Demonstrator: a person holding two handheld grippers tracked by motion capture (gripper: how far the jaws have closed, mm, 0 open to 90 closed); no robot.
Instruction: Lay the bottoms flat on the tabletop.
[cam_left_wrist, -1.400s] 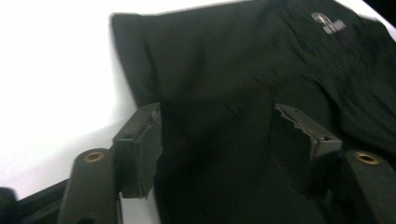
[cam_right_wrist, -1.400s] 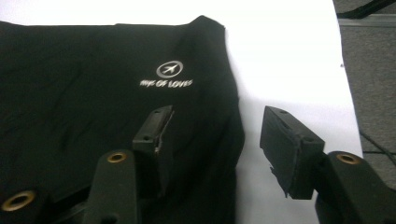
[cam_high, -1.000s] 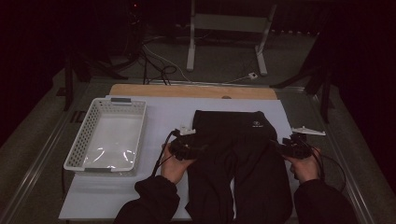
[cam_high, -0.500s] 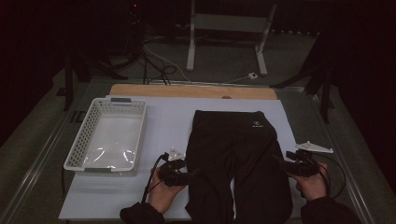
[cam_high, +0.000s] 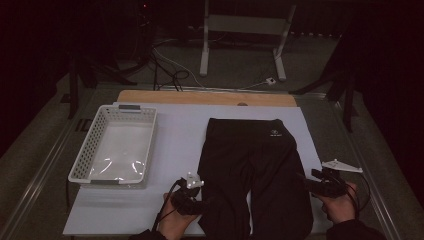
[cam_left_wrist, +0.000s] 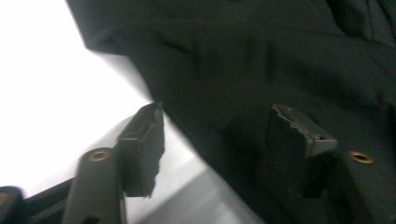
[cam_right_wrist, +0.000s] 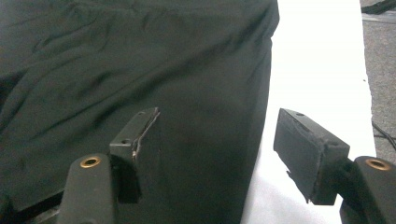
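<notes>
- Straddling the hem edges, your left claw (cam_high: 206, 204) and right claw (cam_high: 306, 186) sit at the near leg ends of the black trousers (cam_high: 252, 170), placed to pinch each outer edge.
- Your left claw's jaws have just been closing, cloth between them, not yet pinched; the right stands open.
- Farther left on the worktop (cam_high: 180, 140), the white basket (cam_high: 82, 165) holds nothing.

Black trousers (cam_right_wrist: 140, 70) on white sheet (cam_right_wrist: 317, 70), tongs (cam_right_wrist: 215, 144) parted astride the trouser edge
</notes>
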